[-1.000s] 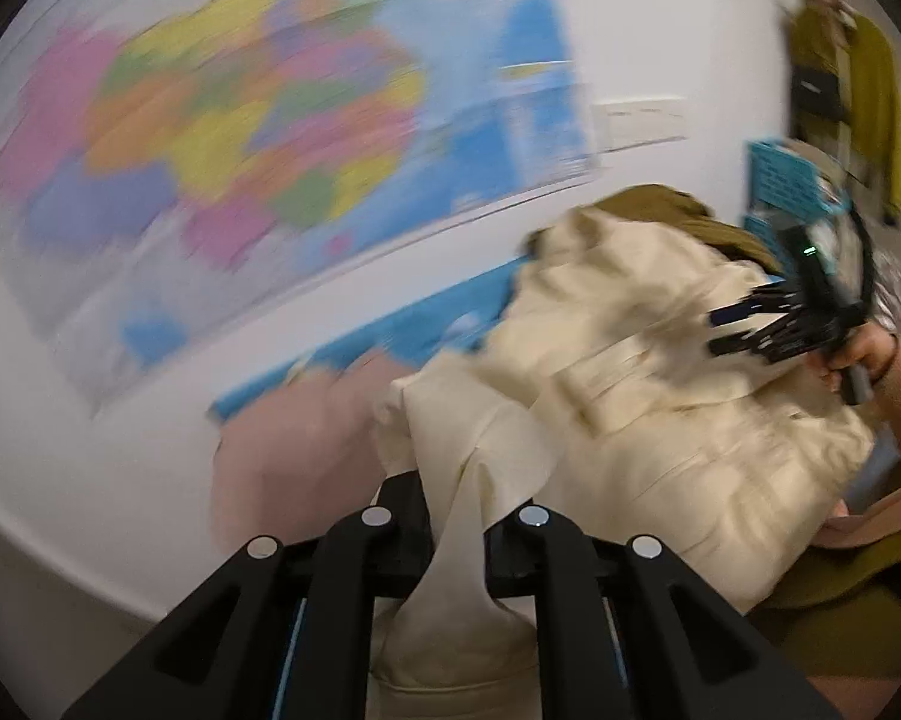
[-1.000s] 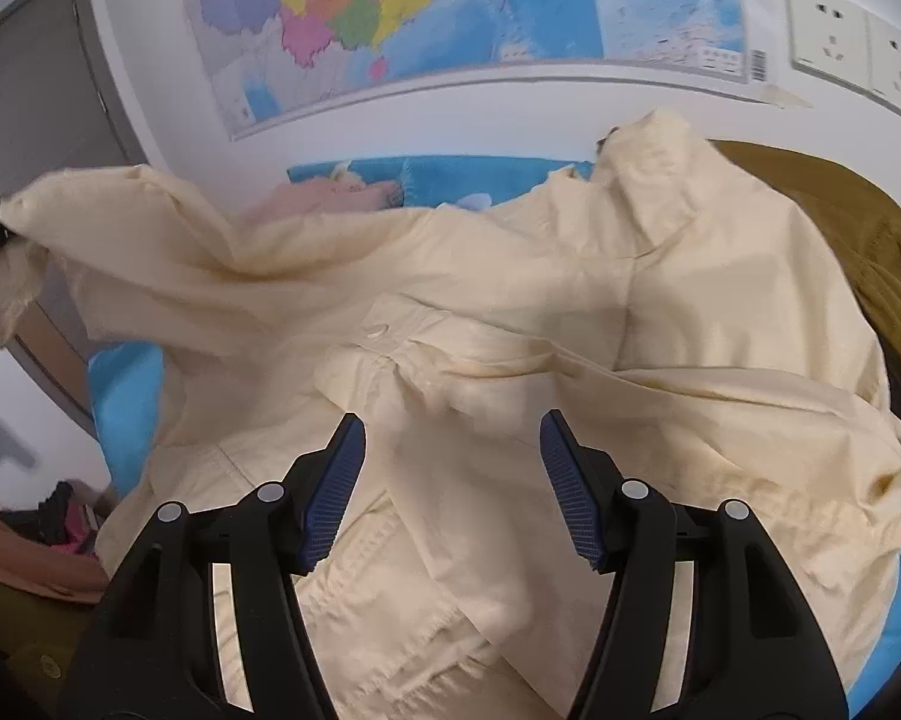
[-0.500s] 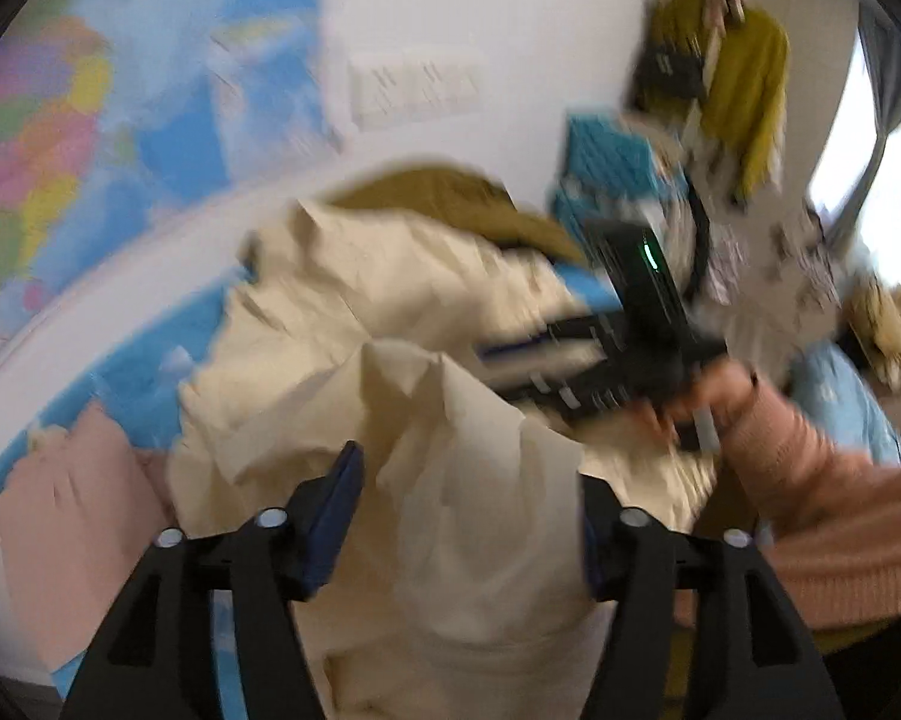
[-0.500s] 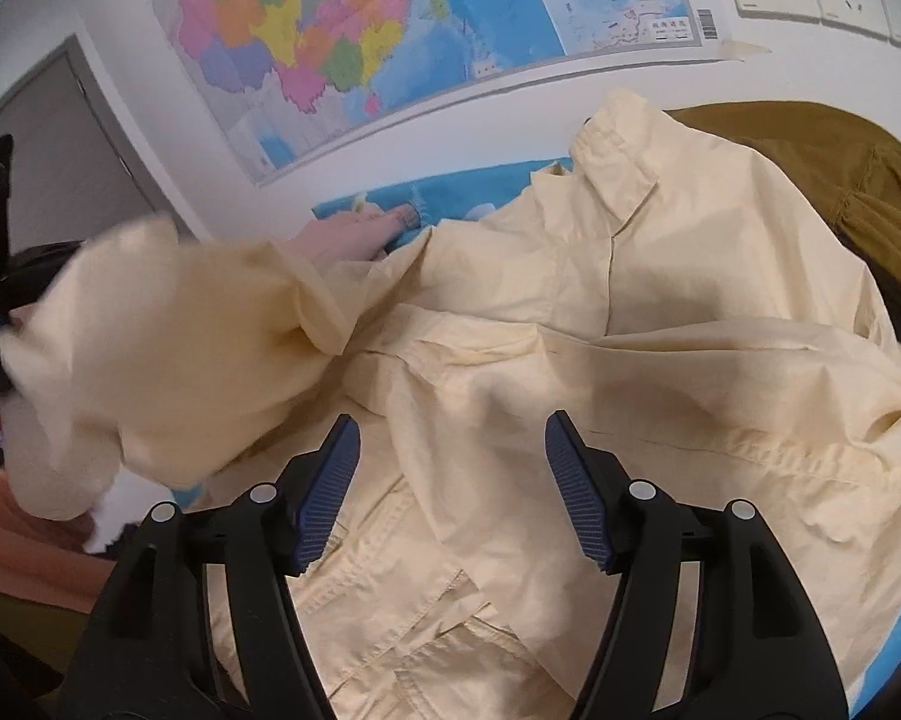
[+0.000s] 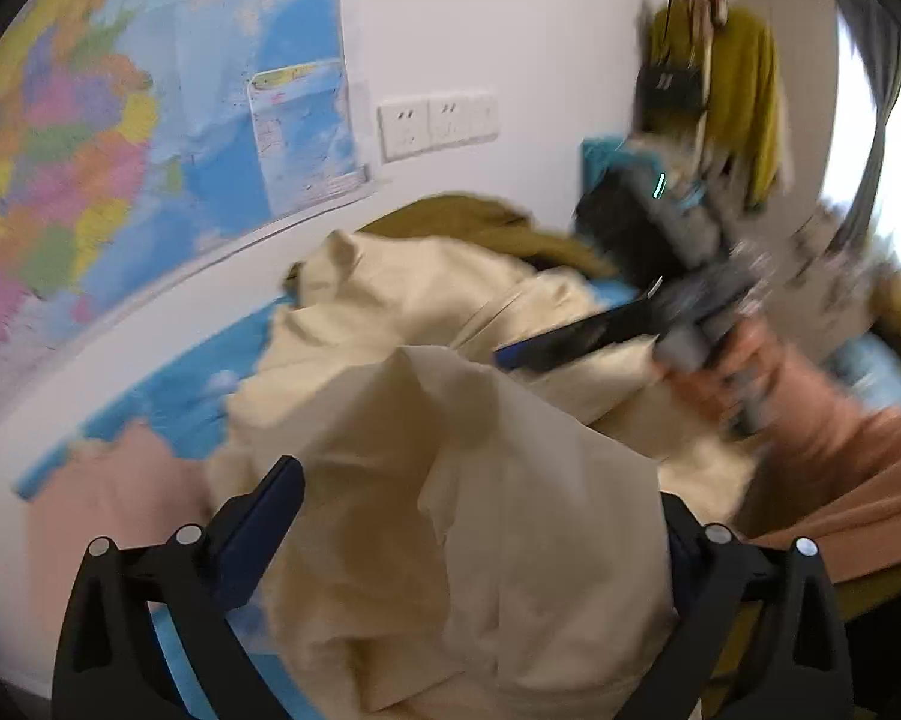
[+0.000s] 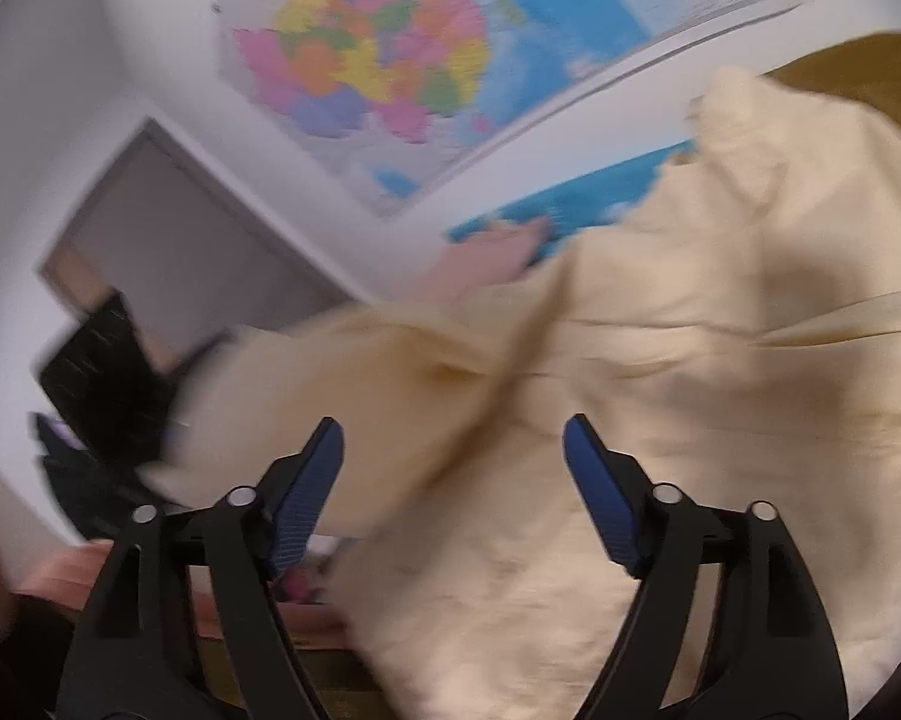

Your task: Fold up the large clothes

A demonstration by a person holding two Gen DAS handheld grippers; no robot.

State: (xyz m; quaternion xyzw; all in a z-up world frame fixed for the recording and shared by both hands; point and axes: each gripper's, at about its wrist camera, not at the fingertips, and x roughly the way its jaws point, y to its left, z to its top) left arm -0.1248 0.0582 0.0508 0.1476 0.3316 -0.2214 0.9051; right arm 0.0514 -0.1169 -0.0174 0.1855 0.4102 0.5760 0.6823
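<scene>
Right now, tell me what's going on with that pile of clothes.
A person with a gripper in each hand is folding a cream shirt on a blue sheet. The left gripper has just opened and its jaws stand wide, a fold of shirt lying loose between them. The right gripper has also been opening and hovers over the shirt, gripping nothing.

Count, both wrist views:
- cream garment (image 5: pixel 450 510): 1, centre to lower frame.
- olive-brown garment (image 5: pixel 474 222): 1, behind it, mid-frame.
- pink garment (image 5: pixel 114 492): 1, lower left.
- blue sheet (image 5: pixel 174 390): 1, left of centre.
- wall map (image 6: pixel 402 42): 1, upper frame.
- socket plates (image 5: pixel 438 123): 2, upper centre.
- hanging mustard garment (image 5: pixel 744 90): 1, upper right.
- grippers: 2, left gripper (image 5: pixel 480 516), right gripper (image 6: pixel 450 468).
</scene>
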